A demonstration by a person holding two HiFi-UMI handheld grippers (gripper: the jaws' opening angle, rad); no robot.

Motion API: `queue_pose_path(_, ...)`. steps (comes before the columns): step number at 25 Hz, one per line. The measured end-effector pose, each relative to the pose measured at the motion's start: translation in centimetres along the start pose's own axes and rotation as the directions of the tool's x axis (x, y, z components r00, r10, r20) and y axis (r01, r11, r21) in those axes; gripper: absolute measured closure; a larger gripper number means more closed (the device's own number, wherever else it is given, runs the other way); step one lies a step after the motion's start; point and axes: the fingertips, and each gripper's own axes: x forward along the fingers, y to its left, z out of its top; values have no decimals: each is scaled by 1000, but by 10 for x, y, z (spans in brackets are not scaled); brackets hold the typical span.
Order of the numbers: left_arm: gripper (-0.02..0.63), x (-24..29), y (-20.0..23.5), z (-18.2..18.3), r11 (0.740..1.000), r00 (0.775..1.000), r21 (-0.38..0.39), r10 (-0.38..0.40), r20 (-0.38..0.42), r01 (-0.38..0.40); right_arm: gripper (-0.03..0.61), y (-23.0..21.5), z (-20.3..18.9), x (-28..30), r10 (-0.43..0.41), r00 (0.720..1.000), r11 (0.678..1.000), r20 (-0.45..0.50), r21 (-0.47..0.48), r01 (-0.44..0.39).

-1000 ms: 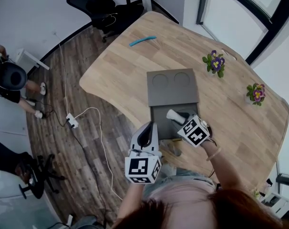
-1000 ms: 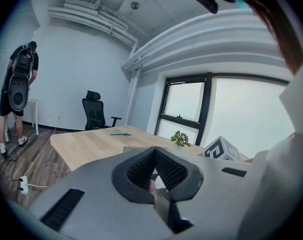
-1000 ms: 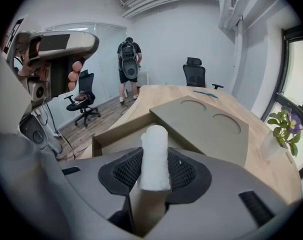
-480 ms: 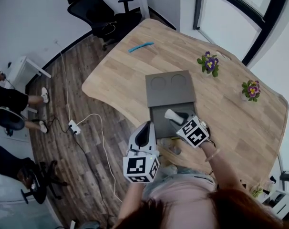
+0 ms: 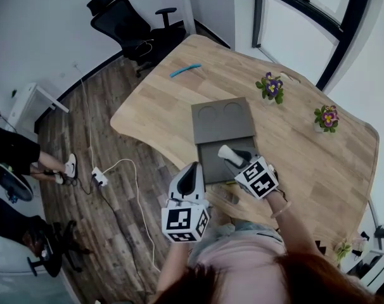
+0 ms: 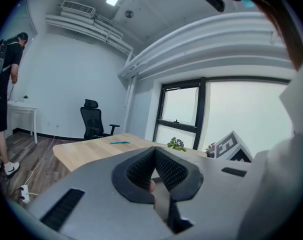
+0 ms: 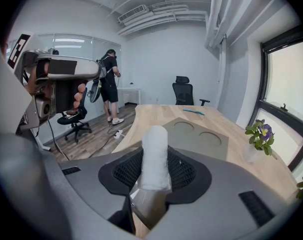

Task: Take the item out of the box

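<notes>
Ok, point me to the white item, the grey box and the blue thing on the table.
white item (image 7: 155, 159): right gripper view, mid-length, between the jaws
grey box (image 5: 225, 130): head view, bare lid panel
blue thing (image 5: 185, 71): head view, its middle

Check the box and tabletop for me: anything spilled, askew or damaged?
Nothing stands out. The grey box lies open and flat on the table, and the right gripper clamps the white wrapped item in its jaws. No spill or damage shows.
</notes>
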Motion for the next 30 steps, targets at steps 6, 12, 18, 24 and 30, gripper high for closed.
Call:
queue_pose_path(6, 615, -8, -3, 6, 1000, 1000, 7, -10, 16, 10, 442, 4, 11, -15, -25, 998, 1000, 55, 20, 24)
queue_pose_path(12, 615, -16, -5, 13, 1000, 999, 11, -16, 36, 16, 442, 5, 27, -33, -63, 990, 997, 126, 48, 58)
queue_pose_path(18, 615, -24, -10, 21, 1000, 998, 14, -27, 51, 26, 442, 8, 35, -52, -91, 978, 993, 189, 95, 74)
queue_pose_path(24, 615, -31, -15, 29, 999, 997, 19, -36, 69, 35, 442, 11, 46, -73, -116, 955, 987, 272, 139, 80)
queue_pose_path(30, 615, -40, -21, 33, 999, 995, 26, -35, 90, 33, 442, 13, 52, -96, -140, 932, 982, 333, 170, 87)
